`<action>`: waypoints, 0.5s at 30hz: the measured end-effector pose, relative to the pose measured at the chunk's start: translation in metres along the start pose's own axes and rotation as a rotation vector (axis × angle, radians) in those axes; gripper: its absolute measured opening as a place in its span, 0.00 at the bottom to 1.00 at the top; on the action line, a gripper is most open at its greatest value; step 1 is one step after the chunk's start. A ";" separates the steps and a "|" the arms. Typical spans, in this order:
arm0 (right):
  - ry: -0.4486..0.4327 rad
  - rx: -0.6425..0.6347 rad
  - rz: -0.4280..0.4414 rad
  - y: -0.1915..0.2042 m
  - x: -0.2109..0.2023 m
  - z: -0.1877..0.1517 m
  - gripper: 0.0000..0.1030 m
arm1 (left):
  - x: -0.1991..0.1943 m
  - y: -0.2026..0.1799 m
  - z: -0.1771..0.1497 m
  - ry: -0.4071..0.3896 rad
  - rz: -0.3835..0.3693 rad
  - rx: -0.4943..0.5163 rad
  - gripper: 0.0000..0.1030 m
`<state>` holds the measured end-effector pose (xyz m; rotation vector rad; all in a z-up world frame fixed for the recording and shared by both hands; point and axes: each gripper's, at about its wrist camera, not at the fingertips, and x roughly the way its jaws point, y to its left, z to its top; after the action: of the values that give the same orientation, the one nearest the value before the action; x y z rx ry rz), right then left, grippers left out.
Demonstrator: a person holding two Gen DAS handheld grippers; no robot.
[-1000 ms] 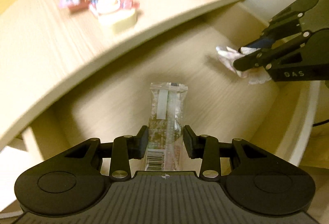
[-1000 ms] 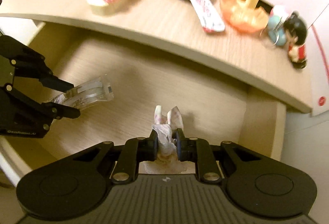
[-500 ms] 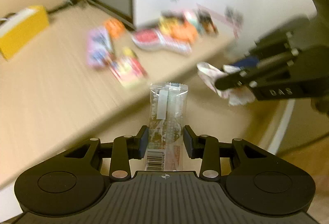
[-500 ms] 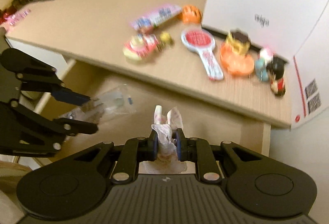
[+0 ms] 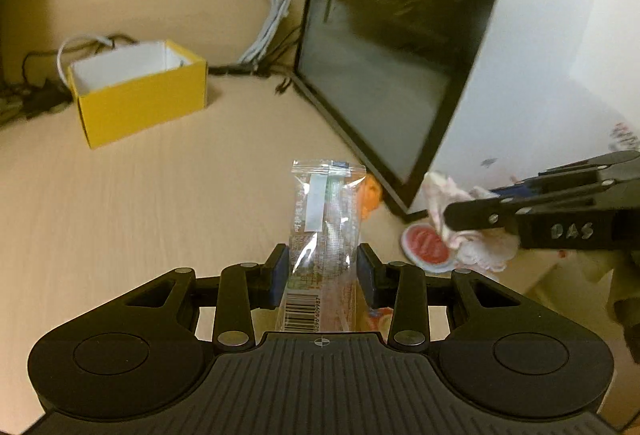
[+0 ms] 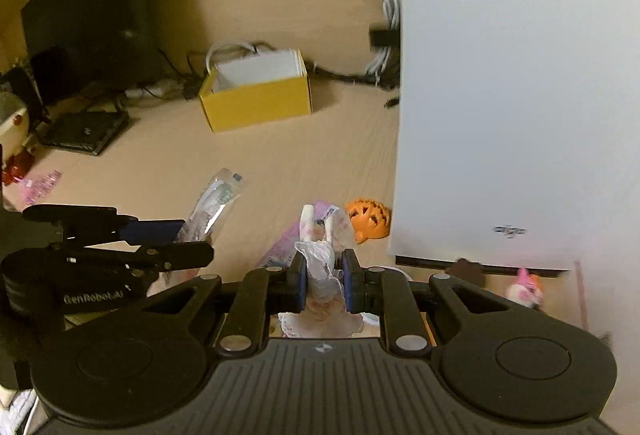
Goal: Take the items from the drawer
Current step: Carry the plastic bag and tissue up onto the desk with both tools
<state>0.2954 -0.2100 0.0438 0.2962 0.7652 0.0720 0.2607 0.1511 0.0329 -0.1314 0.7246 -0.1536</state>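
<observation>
Left gripper point(image 5: 322, 277) pinches a clear snack packet point(image 5: 324, 227), held above the desk point(image 5: 120, 215). Right gripper point(image 6: 323, 281) clamped on a crumpled pink-white wrapper point(image 6: 322, 267), also above the desk. Beyond both: yellow box point(image 5: 140, 91), far side of desk; orange toy point(image 6: 368, 221) beside white board point(image 6: 512, 75).

Glossy clear plastic packet point(image 5: 324, 219); crinkled thin wrapper point(image 6: 322, 267); matt pale wood-grain tabletop point(image 5: 140, 203); yellow cardboard box point(image 5: 140, 95).
</observation>
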 end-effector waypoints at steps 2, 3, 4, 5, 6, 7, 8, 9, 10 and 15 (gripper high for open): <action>0.028 -0.026 -0.016 0.000 0.022 -0.002 0.16 | 0.016 0.003 -0.002 0.022 -0.005 -0.027 0.40; 0.042 -0.037 -0.028 -0.001 0.033 -0.002 0.16 | 0.025 0.005 -0.004 0.039 -0.005 -0.038 0.40; 0.053 -0.042 -0.037 -0.001 0.042 -0.004 0.16 | 0.022 0.012 -0.009 0.052 -0.002 -0.045 0.40; 0.068 -0.043 -0.042 -0.003 0.051 -0.004 0.16 | 0.028 0.014 -0.011 0.067 0.000 -0.047 0.40; 0.082 -0.043 -0.046 -0.004 0.058 -0.006 0.16 | 0.032 0.017 -0.013 0.075 0.001 -0.050 0.40; 0.094 -0.046 -0.050 -0.006 0.063 -0.008 0.16 | 0.035 0.020 -0.015 0.082 0.004 -0.056 0.40; 0.102 -0.054 -0.054 -0.006 0.068 -0.008 0.16 | 0.038 0.021 -0.017 0.092 0.007 -0.064 0.40; 0.101 -0.066 -0.055 -0.006 0.072 -0.009 0.16 | 0.044 0.023 -0.020 0.105 0.011 -0.068 0.40; 0.093 -0.081 -0.058 -0.006 0.075 -0.010 0.16 | 0.046 0.024 -0.021 0.116 0.011 -0.069 0.40; 0.084 -0.146 -0.061 -0.001 0.080 -0.014 0.17 | 0.049 0.021 -0.022 0.104 -0.021 -0.070 0.41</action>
<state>0.3438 -0.1941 -0.0198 0.1314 0.8474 0.0834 0.2839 0.1609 -0.0186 -0.1994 0.8325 -0.1563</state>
